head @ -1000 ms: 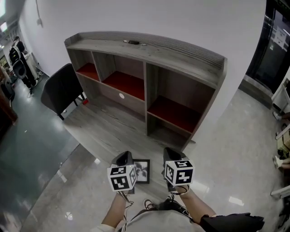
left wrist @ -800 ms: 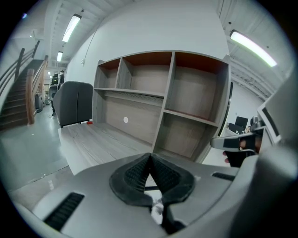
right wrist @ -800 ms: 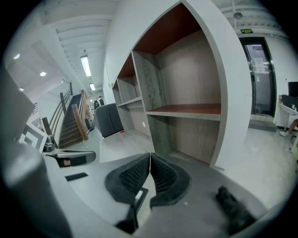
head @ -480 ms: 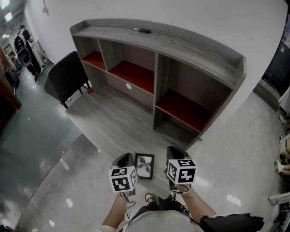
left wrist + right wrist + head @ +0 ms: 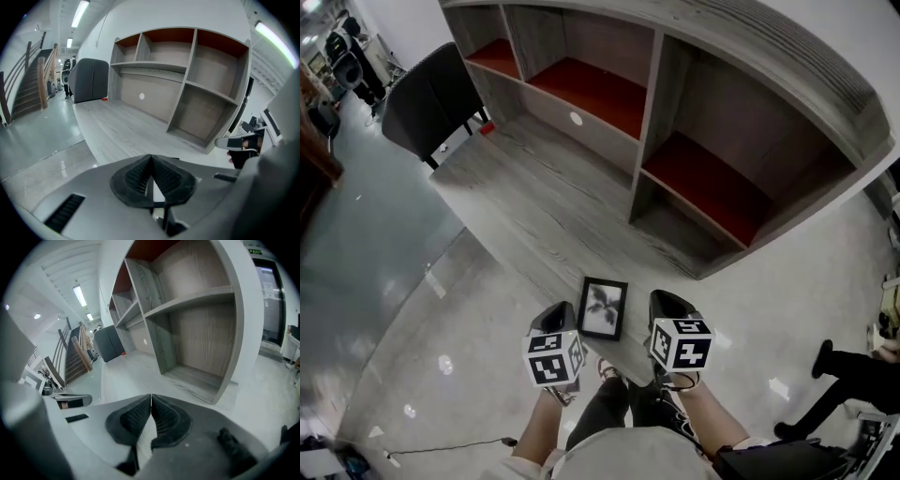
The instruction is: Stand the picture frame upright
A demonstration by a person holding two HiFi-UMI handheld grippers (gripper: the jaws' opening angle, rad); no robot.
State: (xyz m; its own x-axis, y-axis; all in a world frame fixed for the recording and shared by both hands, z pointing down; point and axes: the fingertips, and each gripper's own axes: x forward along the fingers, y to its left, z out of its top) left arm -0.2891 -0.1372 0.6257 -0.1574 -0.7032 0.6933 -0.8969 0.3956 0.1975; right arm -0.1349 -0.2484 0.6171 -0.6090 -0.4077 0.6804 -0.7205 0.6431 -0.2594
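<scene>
Grey wood-grain boards form a low platform [image 5: 525, 206] in front of a shelf unit [image 5: 675, 112] with red-lined compartments. The picture frame [image 5: 604, 307] lies flat and face up on this platform, close to its near edge, and its print seems to be a dark leaf, though it is small in the head view. The 2 claws hang just above the frame's near end, 1 on each side, and neither touches it. The left claw [image 5: 151, 159] is fully closed, pads pressed together with nothing between them. The right claw [image 5: 151, 399] is closed the same way and is also empty. A black chair [image 5: 422, 98] stands at the platform's far left corner, beside the glossy floor [image 5: 403, 328].
</scene>
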